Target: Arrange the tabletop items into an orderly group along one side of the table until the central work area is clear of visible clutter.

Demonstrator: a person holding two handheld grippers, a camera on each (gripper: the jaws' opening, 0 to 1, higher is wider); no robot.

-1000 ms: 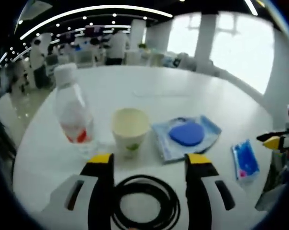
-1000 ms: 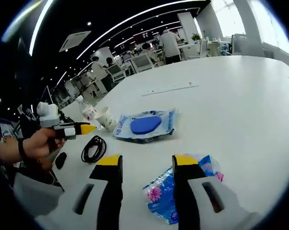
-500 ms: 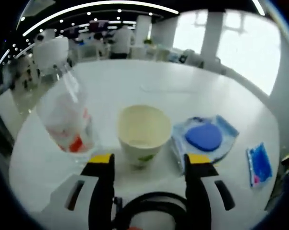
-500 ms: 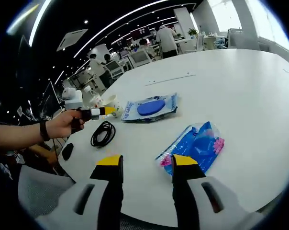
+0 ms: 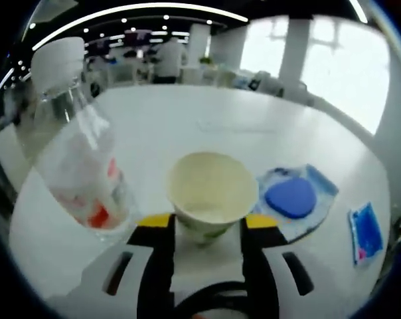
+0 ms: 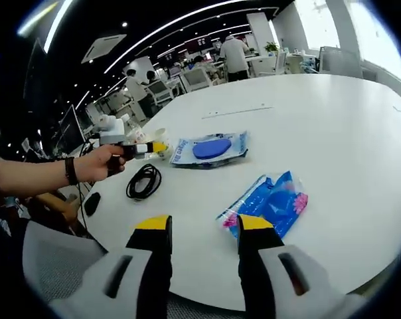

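Matt paper cup (image 5: 210, 195); clear glossy plastic bottle (image 5: 74, 156); shiny blue plastic packet (image 6: 267, 205); smooth white table (image 6: 333, 126)

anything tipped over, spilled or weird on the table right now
Nothing stands out. The paper cup stands upright between the left hand-held gripper's jaws, the water bottle is upright with its cap on, and the blue packets and black cable lie flat on the dry white table.
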